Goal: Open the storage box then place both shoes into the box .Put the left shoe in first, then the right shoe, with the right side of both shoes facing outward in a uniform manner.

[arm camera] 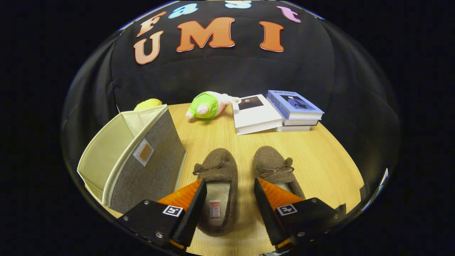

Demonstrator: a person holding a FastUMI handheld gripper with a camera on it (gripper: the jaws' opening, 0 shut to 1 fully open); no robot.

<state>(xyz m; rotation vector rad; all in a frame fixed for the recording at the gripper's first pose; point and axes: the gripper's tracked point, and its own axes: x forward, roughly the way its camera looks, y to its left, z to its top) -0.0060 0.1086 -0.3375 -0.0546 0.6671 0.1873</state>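
Two brown fuzzy slippers with small bows lie side by side on the wooden table (320,160), toes pointing away. The left slipper (218,170) lies between my fingers, its pale lining and heel opening just below the fingertips. The right slipper (272,165) lies just outside my right finger, which covers its heel. My gripper (229,182) is open and hovers over the left slipper's heel end; neither finger visibly presses on it. A grey fabric storage box (151,167) with a cream inside stands to the left of the slippers, its opening turned up and to the left.
Beyond the slippers, a white book (256,115) lies beside a stack with a blue book (295,106) on top. A green plush toy (204,105) lies at the table's far edge, with a yellow object (148,104) behind the box.
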